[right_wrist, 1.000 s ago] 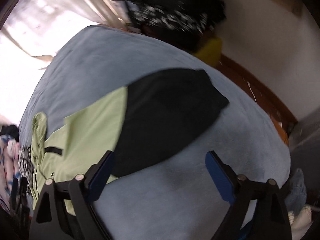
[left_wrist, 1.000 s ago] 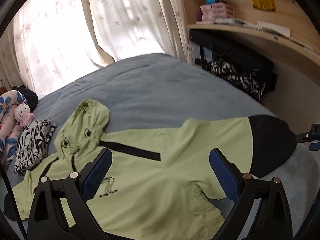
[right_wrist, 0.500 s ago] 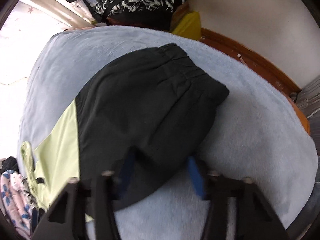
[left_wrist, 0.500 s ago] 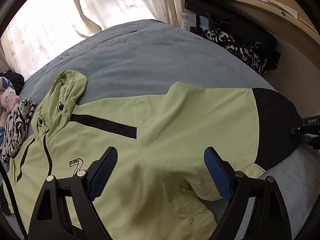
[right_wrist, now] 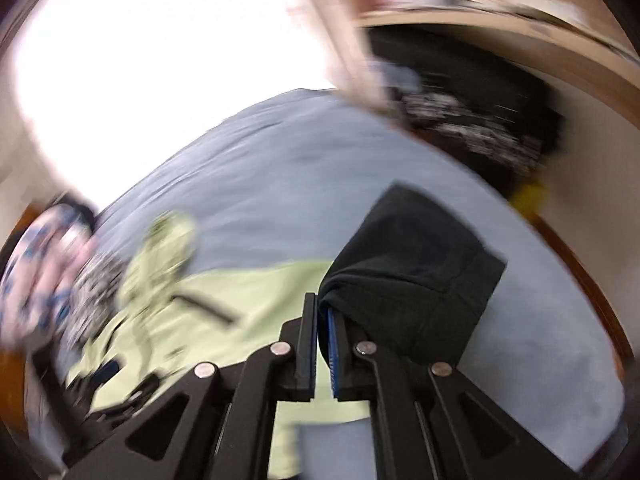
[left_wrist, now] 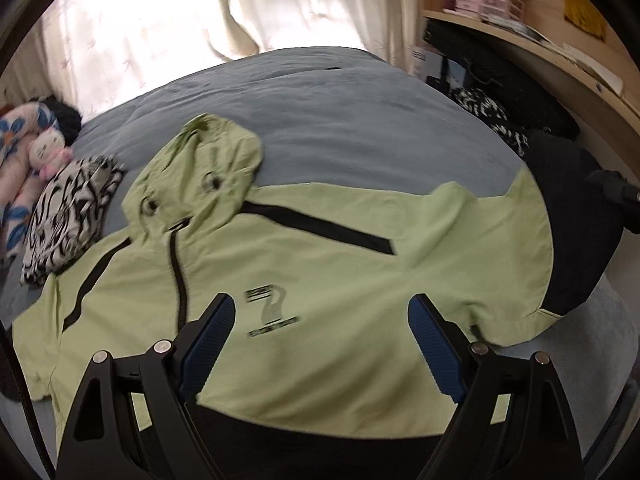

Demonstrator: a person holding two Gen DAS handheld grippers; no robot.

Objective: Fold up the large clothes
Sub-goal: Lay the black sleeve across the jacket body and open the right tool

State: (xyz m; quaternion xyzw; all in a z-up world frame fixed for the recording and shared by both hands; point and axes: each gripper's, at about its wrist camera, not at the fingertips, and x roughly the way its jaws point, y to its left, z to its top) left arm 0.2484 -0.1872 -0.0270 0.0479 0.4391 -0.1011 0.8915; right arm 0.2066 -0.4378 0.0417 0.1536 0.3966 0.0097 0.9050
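Blue-grey bed (left_wrist: 340, 120) under a bright curtained window (left_wrist: 152, 28) — a light green hooded jacket (left_wrist: 320, 264) lies spread front-up across it, hood toward the curtains. Left hand-held gripper (left_wrist: 320, 336) hangs over the chest logo, jaws spread wide, holding nothing. Right hand-held gripper (right_wrist: 322, 344) — jaws nearly together, pinching the black sleeve end (right_wrist: 416, 280), which bunches up off the bed. A zebra-print cloth (left_wrist: 68, 220) and plush doll (left_wrist: 44, 152) sit beside the jacket's far sleeve.
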